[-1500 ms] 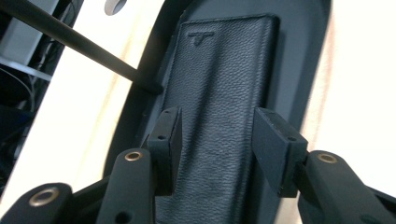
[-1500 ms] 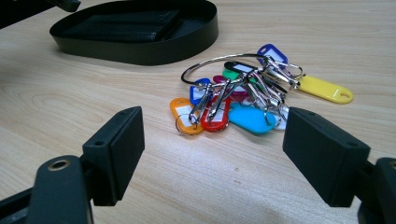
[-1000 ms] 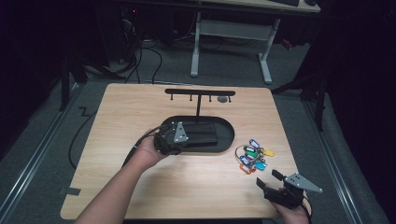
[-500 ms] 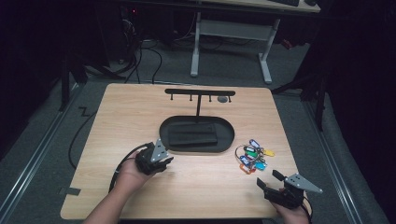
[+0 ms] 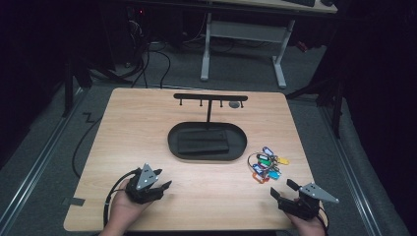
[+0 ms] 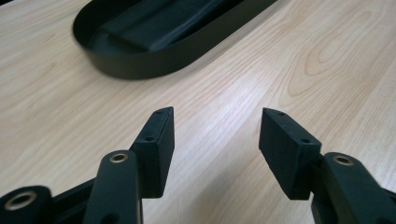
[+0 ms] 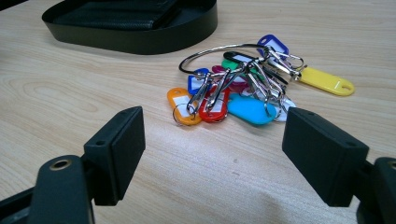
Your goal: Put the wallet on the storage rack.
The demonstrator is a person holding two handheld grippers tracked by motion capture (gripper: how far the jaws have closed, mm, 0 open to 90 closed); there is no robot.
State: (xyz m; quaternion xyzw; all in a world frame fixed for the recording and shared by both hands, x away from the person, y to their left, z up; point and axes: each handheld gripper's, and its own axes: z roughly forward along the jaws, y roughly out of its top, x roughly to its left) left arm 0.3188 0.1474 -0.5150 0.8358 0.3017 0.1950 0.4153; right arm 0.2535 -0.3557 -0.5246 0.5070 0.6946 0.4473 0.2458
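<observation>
- The right gripper (image 5: 284, 191) is resting near the front right corner of the table (image 5: 128, 128), its jaws standing wide apart and gripping nothing
- The bunch of key tags (image 7: 243, 84) is lying flat on the wood just ahead of those jaws, in line with the gap between them but not touching either pad, and just beside the right end of the black oval tray (image 5: 172, 142)
- The left gripper (image 5: 160, 186) is sitting near the front left, well apart from the tags; its jaws have just been opening, with only bare wood between them
- A dark wallet (image 5: 203, 141) is lying in the tray
</observation>
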